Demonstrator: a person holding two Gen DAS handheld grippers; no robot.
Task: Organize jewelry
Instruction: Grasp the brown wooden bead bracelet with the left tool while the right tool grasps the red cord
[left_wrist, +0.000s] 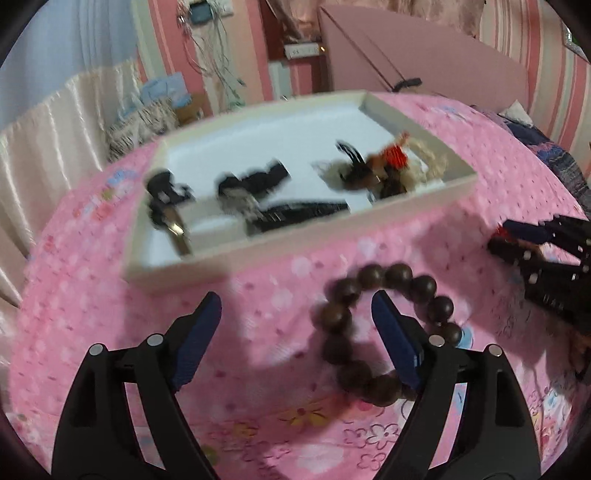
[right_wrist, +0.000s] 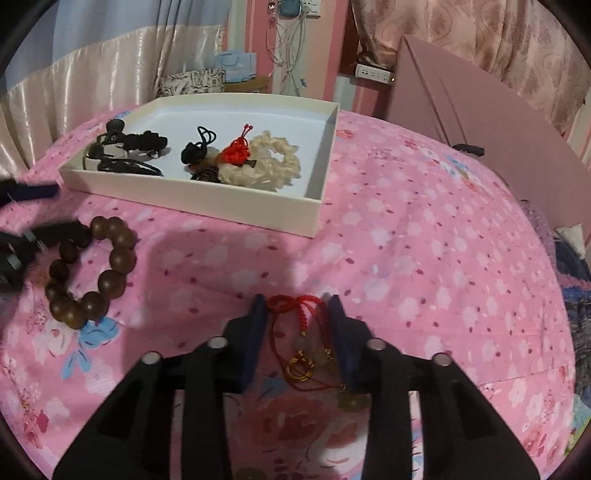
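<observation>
At the bottom centre of the right wrist view, your right gripper has its fingers drawn narrow around a red cord charm lying on the pink floral bedspread; the cord and its gold rings sit between the two pads, but you cannot tell here whether the pads press on it yet. Judging from that, close squarely on the knotted upper part of the cord, not the thin loop, and lift straight so the rings do not snag the cloth. At lower centre of the left wrist view, your left gripper stands wide open, holding nothing: the wooden bead bracelet lies on the bedspread around its right finger, that pad inside the loop, the other finger well clear to the left. Shift right so one arc of beads sits between both pads before closing. The white tray, already holding hair ties and a cream scrunchie, waits in the upper half of both frames.
</observation>
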